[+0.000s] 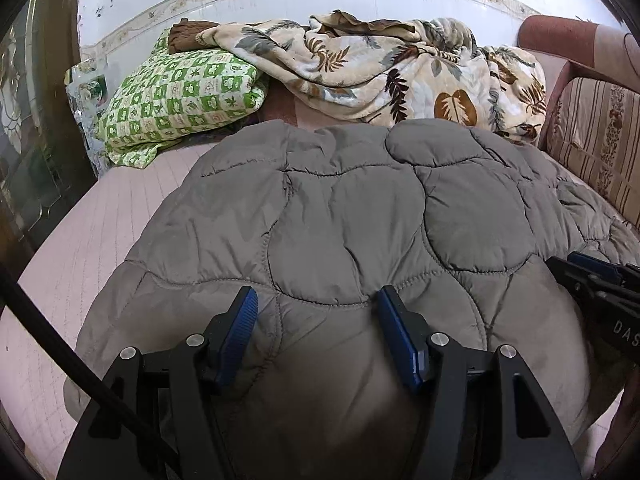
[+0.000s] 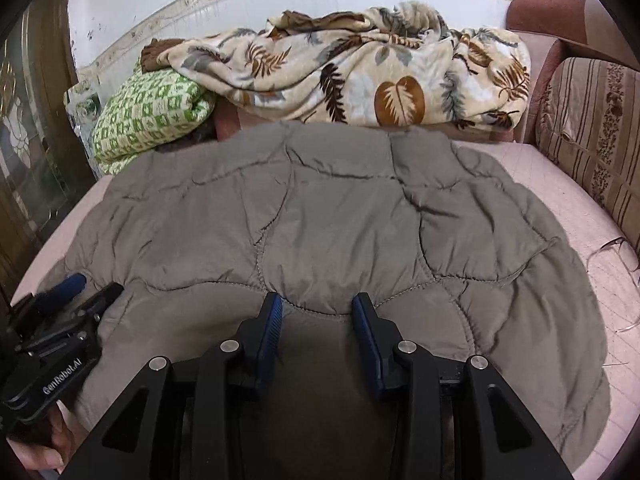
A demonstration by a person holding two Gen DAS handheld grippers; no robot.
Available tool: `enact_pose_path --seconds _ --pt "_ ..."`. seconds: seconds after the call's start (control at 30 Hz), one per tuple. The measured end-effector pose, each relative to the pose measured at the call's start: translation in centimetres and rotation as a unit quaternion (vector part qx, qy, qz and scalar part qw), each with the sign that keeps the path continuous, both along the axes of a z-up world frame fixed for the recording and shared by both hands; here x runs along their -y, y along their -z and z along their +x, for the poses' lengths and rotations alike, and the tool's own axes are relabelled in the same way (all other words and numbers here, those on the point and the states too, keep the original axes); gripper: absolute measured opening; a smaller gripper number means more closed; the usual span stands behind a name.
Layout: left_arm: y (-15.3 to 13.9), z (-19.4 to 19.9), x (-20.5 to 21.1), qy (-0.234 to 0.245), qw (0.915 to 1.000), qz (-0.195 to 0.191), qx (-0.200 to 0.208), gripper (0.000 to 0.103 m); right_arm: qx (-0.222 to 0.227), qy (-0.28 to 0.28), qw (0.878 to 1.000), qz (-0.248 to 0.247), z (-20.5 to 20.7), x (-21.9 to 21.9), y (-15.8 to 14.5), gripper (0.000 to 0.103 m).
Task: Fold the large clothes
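Pink bed sheet (image 1: 120,208) under everything, white tiled wall (image 1: 320,4) behind; on it my grey quilted garment (image 1: 340,208) lies spread puffy side up, covering most of the near half of the bed and reaching back almost to the heaped bedding.

My left gripper (image 1: 318,300) sits over the garment's near edge with its blue-padded jaws parted and grey fabric bulging up between them; I can't tell whether the pads press on it. My right gripper (image 2: 318,304) is over the same near edge, jaws narrower but still apart, fabric between them too, and again I can't tell whether it is pinched. Each shows at the rim of the other's view, so they work side by side along that edge. A bit of my hand (image 2: 36,448) shows under the left one.

Beyond the garment's far edge a leaf-print blanket (image 1: 400,68) is bundled against the wall. Left of that bundle, just past the garment's far left corner, sits a green checked pillow (image 1: 180,96). Right of the garment stands a striped floral cushion (image 1: 596,144), with a reddish sofa arm (image 1: 560,32) behind it
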State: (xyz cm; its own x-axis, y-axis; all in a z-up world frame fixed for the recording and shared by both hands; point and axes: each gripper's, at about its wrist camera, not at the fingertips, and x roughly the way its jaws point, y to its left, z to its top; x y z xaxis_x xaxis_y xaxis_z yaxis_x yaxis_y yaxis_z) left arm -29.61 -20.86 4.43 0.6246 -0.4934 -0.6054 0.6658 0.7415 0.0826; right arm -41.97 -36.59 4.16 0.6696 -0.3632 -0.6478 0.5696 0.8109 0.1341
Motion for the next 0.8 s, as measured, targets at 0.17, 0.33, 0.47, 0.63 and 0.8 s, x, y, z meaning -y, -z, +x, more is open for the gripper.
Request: enact_pose_path --seconds 0.17,0.33,0.47,0.63,0.8 --pt "0.24 -0.12 0.25 -0.003 0.9999 0.005 0.009 0.062 -0.011 -0.004 1.0 -0.007 0.36 -0.14 0.66 0.041" --pt "0.39 -0.36 0.2 -0.004 0.9998 0.007 0.018 0.062 -0.015 -0.006 1.0 -0.015 0.46 -0.27 0.71 0.041" --pt "0.43 -0.47 0.05 -0.005 0.9998 0.004 0.02 0.062 -0.014 -0.005 1.0 -0.026 0.25 -0.56 0.56 0.041" --pt "0.48 -0.6 -0.05 -0.004 0.9997 0.004 0.023 0.062 0.001 -0.004 1.0 -0.024 -0.35 -0.68 0.46 0.041" --pt "0.49 -0.67 -0.03 -0.005 0.9997 0.003 0.022 0.062 0.002 -0.004 1.0 -0.03 -0.43 -0.87 0.56 0.041"
